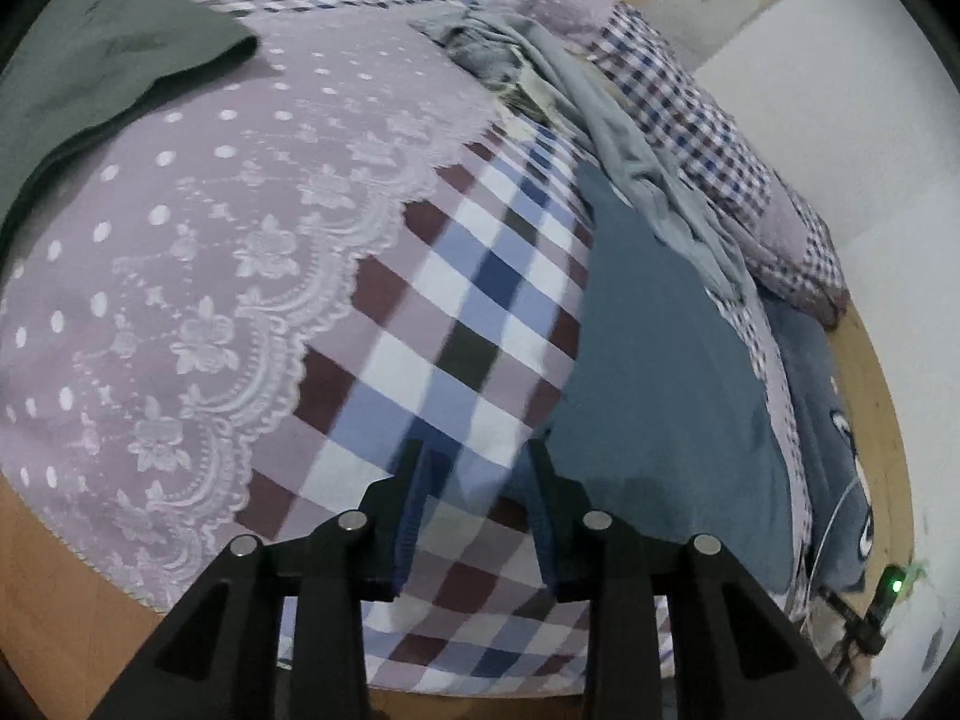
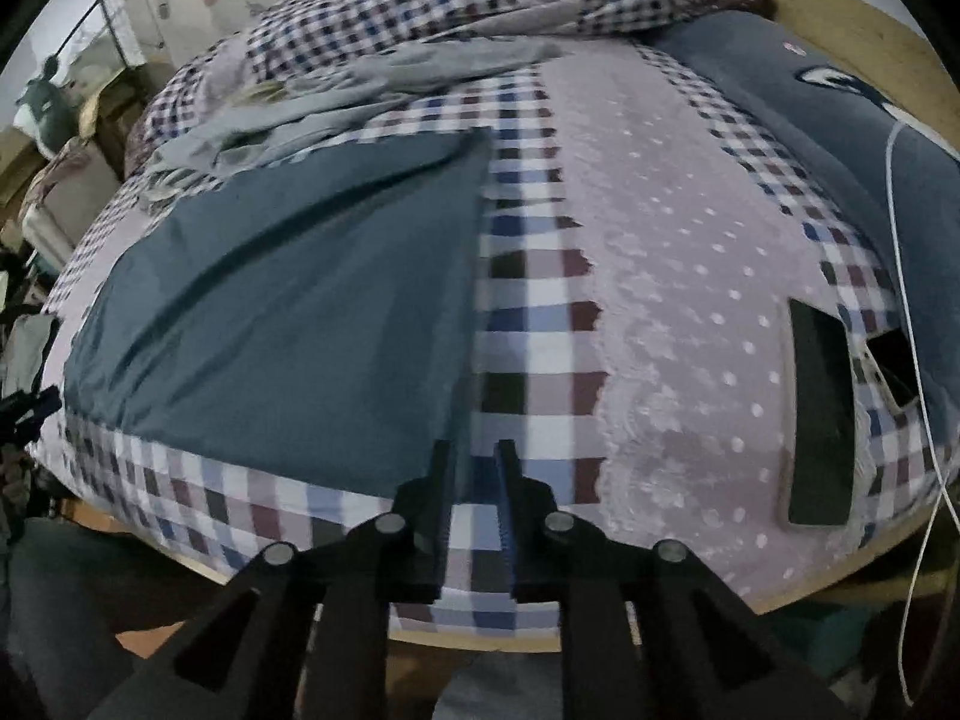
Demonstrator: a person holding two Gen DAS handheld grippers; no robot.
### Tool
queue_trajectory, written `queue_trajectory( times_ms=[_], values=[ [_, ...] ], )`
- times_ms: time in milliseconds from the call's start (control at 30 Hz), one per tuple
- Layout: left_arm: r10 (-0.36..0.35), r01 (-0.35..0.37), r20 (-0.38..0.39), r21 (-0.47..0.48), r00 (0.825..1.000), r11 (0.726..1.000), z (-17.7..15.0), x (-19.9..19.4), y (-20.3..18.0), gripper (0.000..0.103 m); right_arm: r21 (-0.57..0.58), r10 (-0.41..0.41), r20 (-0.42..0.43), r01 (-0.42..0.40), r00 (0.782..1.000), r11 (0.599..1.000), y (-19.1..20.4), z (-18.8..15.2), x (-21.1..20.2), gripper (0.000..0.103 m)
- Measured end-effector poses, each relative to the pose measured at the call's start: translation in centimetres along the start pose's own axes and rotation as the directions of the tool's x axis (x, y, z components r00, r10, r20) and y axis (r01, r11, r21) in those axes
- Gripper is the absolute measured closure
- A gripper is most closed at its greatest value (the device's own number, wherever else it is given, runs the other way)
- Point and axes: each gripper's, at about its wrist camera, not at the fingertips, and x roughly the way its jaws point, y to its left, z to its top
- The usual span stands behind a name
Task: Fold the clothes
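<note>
A teal-blue garment (image 2: 288, 300) lies spread flat on the checkered bed sheet (image 2: 528, 324); in the left wrist view the garment (image 1: 660, 372) is on the right. My right gripper (image 2: 474, 453) points down at its near right corner. The jaws stand narrowly apart, the garment's edge runs in beside the left finger, and sheet shows in the gap. My left gripper (image 1: 475, 456) hovers over the sheet (image 1: 456, 312) with the garment's edge just outside its right finger and nothing between the pads. A crumpled grey garment (image 1: 576, 102) lies behind, and a dark green one (image 1: 108, 60) sits far left.
A lilac lace cover (image 1: 198, 252) spans the bed. Two dark flat devices (image 2: 822, 414) and a white cable (image 2: 915, 324) rest on it at the right. A blue printed pillow (image 2: 840, 102) and a bunched checkered quilt (image 2: 420, 6) lie beyond. The wooden bed frame (image 2: 840, 591) edges the front.
</note>
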Motion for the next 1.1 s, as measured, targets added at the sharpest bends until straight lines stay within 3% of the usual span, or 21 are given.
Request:
queue_trajectory(
  times_ms=[233, 333, 367, 400, 433, 633, 933, 967, 1033, 1067, 1100],
  values=[
    [0.014, -0.007, -0.050, 0.145, 0.999, 0.989, -0.2, 2.1, -3.7, 0.069, -0.017, 0.048, 0.004, -0.048, 0.999, 0.999, 0.4, 0.1, -0.1, 0.083],
    [0.029, -0.021, -0.043, 0.173, 0.999, 0.985, -0.3, 2.4, -4.3, 0.069, 0.018, 0.064, 0.004, -0.064, 0.998, 0.998, -0.6, 0.1, 0.1, 0.069],
    [0.035, -0.027, -0.040, 0.178, 0.999, 0.984, -0.3, 2.5, -4.4, 0.076, 0.030, 0.059, 0.008, -0.060, 0.998, 0.998, -1.0, 0.1, 0.0, 0.064],
    [0.041, -0.033, -0.037, 0.183, 0.998, 0.983, -0.3, 2.5, -4.5, 0.091, 0.042, 0.055, 0.011, -0.055, 0.998, 0.998, -1.3, 0.1, -0.1, 0.064],
    [0.046, -0.039, -0.034, 0.187, 0.998, 0.982, -0.3, 2.5, -4.6, 0.094, 0.054, 0.049, 0.015, -0.049, 0.999, 0.997, -1.7, 0.2, -0.2, 0.064],
    [-0.002, -0.003, 0.027, 0.181, 1.000, 0.983, -0.2, 1.1, -4.6, 0.098, 0.059, 0.030, 0.022, -0.032, 0.999, 0.998, -2.1, 0.5, -0.4, 0.064],
    [-0.012, 0.003, 0.052, 0.175, 0.999, 0.985, -0.2, 0.5, -4.4, 0.099, -0.114, -0.001, -0.159, -0.018, 0.987, 0.993, 1.8, -0.8, 4.8, 0.064],
    [-0.014, 0.004, 0.054, 0.175, 0.998, 0.985, -0.2, 0.5, -4.3, 0.100, -0.117, -0.002, -0.172, -0.019, 0.985, 0.993, 1.8, -0.9, 5.2, 0.066],
    [-0.015, 0.004, 0.060, 0.174, 0.998, 0.985, -0.2, 0.2, -4.3, 0.100, -0.116, 0.001, -0.177, -0.021, 0.984, 0.993, 1.4, -1.0, 5.4, 0.082],
    [-0.017, 0.005, 0.063, 0.173, 0.998, 0.985, -0.1, 0.1, -4.2, 0.100, -0.111, 0.015, -0.174, -0.035, 0.985, 0.993, 1.1, -0.9, 5.3, 0.096],
    [-0.014, 0.003, 0.065, 0.171, 0.998, 0.985, -0.1, 0.1, -4.2, 0.100, -0.105, 0.025, -0.169, -0.043, 0.985, 0.994, 0.9, -0.9, 5.1, 0.099]
  ],
)
